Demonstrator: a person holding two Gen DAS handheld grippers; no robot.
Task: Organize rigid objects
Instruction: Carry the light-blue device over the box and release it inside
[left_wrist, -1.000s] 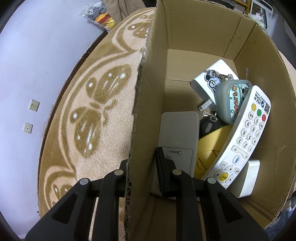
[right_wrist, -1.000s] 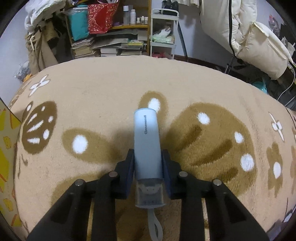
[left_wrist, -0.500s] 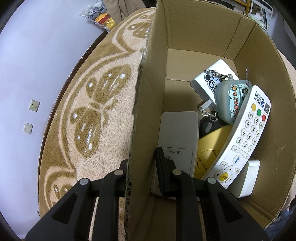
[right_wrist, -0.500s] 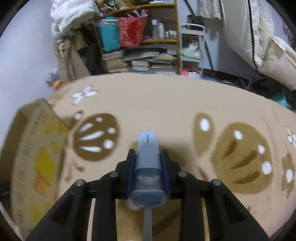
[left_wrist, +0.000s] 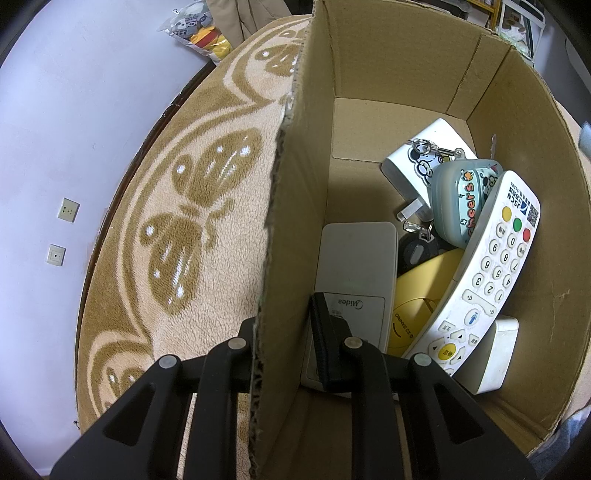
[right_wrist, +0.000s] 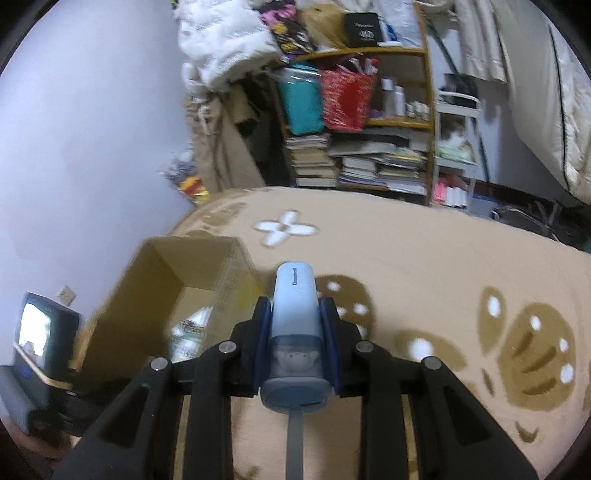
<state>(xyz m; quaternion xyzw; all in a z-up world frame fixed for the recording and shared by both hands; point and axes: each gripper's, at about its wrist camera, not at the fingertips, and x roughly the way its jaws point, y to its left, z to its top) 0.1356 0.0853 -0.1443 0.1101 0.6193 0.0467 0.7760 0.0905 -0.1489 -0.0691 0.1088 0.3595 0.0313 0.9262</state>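
The left claw (left_wrist: 286, 332) is clamped on the cardboard box (left_wrist: 517, 155) wall, while the right claw (right_wrist: 295, 332), raised above the blanket (right_wrist: 424, 266), grips a light-blue device (right_wrist: 295, 314).

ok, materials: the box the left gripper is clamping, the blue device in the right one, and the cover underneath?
Box: corrugated cardboard, matte brown; fluting shows along the torn wall edge.
Blue device: looks like smooth hard plastic, pale satin shell, translucent section near the base.
Cover: plush fleece-like fabric, tan with brown and white print; fuzzy nap visible.
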